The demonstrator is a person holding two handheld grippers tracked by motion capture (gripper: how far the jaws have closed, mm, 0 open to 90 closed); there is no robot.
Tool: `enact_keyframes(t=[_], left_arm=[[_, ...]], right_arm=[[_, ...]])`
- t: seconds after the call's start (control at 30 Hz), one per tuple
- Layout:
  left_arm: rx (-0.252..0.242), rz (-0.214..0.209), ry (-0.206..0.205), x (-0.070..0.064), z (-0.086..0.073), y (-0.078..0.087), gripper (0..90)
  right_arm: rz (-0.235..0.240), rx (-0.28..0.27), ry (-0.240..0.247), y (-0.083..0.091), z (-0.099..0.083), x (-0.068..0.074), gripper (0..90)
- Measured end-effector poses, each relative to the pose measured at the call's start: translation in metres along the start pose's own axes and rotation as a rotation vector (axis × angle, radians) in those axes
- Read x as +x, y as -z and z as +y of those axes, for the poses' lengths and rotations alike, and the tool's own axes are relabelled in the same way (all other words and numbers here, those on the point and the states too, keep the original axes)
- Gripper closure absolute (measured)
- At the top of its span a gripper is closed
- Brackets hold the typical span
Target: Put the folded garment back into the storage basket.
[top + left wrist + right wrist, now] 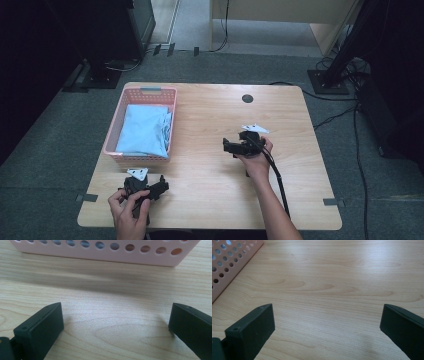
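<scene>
Left gripper (161, 183) and right gripper (226, 145) — jaws wide, holding nothing — sit over bare table (210, 115); pink basket (114, 127) (blue cloth (145, 130) inside) nearby.

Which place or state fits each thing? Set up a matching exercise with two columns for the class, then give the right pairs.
Things:
1. pink basket
2. light blue cloth
3. left hand-held gripper
4. right hand-held gripper

Places or states:
A. open, over the table's middle, pointing towards the basket
B. folded, lying inside the basket
C. open, near the table's front edge, just in front of the basket
D. standing on the left part of the wooden table

Pairs: 1-D, 2-B, 3-C, 4-A
</scene>
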State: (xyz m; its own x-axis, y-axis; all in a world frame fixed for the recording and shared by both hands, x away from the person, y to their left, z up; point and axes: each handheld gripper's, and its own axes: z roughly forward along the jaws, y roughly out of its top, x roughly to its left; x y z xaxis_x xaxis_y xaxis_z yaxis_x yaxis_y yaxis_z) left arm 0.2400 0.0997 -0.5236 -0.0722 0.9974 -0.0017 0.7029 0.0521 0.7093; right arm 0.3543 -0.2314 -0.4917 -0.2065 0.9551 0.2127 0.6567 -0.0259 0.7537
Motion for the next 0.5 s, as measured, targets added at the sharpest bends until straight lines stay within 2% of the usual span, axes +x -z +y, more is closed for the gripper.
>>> enact_keyframes(t=[0.5], left_arm=[[0.001, 0.000, -0.001, 0.000, 0.000, 0.000, 0.0]], right_arm=[[-0.020, 0.008, -0.015, 0.004, -0.006, -0.013, 0.0]])
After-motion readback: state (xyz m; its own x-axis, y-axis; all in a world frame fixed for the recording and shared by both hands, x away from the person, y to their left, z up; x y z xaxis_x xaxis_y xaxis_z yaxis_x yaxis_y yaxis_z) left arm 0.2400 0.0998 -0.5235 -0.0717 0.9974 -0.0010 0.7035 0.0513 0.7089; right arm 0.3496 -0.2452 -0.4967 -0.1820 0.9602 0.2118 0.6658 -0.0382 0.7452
